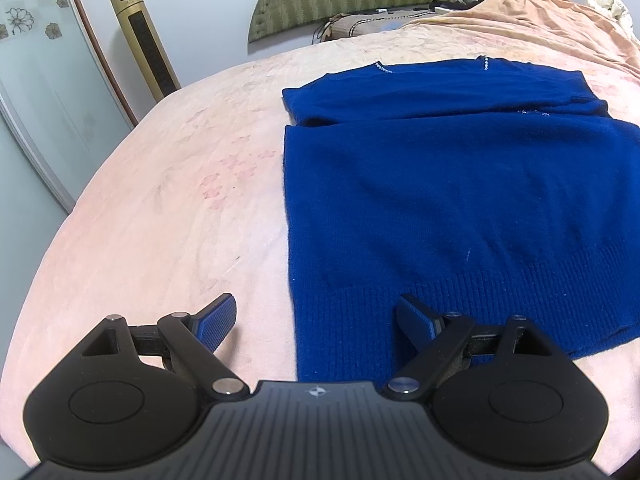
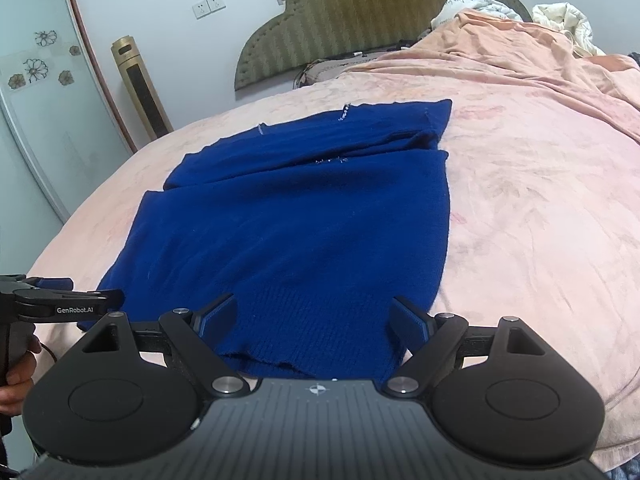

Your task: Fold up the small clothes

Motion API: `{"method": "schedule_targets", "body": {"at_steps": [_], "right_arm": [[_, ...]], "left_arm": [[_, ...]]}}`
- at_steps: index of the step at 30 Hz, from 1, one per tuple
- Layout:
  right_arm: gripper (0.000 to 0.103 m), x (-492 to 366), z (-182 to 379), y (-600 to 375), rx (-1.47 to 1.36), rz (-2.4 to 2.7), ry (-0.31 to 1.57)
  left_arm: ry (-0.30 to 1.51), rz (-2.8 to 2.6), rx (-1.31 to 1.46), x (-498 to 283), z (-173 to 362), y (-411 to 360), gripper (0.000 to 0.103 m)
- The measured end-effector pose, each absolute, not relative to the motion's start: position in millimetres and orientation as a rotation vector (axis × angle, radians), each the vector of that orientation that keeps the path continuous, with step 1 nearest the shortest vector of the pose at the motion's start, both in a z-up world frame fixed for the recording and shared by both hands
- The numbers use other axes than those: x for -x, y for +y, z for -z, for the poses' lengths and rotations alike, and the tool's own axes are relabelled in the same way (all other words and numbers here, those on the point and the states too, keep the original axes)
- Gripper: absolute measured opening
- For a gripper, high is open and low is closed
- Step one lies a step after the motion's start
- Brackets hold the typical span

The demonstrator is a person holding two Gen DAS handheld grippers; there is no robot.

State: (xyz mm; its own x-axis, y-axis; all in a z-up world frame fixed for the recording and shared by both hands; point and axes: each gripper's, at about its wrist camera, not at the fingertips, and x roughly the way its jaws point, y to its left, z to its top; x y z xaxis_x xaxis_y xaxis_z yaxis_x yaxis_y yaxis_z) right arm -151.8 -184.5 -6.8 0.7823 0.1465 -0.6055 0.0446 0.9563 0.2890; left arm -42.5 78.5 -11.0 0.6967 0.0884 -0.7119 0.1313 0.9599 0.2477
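A dark blue knit sweater (image 1: 460, 200) lies flat on the pink bed, its sleeves folded across the chest and its ribbed hem nearest me. My left gripper (image 1: 316, 312) hovers open over the hem's left corner, one finger above the sheet, the other above the knit. In the right wrist view the same sweater (image 2: 300, 220) spreads ahead, and my right gripper (image 2: 314, 312) stands open above the hem's right part with nothing pinched. The left gripper (image 2: 80, 300) shows at that view's left edge, held by a hand (image 2: 20, 376).
The pink bedsheet (image 1: 160, 200) stretches to the left, and an orange blanket (image 2: 540, 80) is bunched at the right by the green headboard (image 2: 380, 12). A gold tower fan (image 1: 144, 44) and a wardrobe door (image 1: 36, 80) stand beyond the bed's left side.
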Motion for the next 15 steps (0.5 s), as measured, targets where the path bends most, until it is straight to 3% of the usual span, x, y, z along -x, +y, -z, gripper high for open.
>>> {"method": "schedule_targets", "body": {"at_steps": [15], "right_arm": [[0.086, 161.9, 14.6, -220.8, -0.358, 0.03, 0.682]], "left_arm": [[0.786, -0.033, -0.268, 35.5, 5.1, 109.2, 0.088]]}}
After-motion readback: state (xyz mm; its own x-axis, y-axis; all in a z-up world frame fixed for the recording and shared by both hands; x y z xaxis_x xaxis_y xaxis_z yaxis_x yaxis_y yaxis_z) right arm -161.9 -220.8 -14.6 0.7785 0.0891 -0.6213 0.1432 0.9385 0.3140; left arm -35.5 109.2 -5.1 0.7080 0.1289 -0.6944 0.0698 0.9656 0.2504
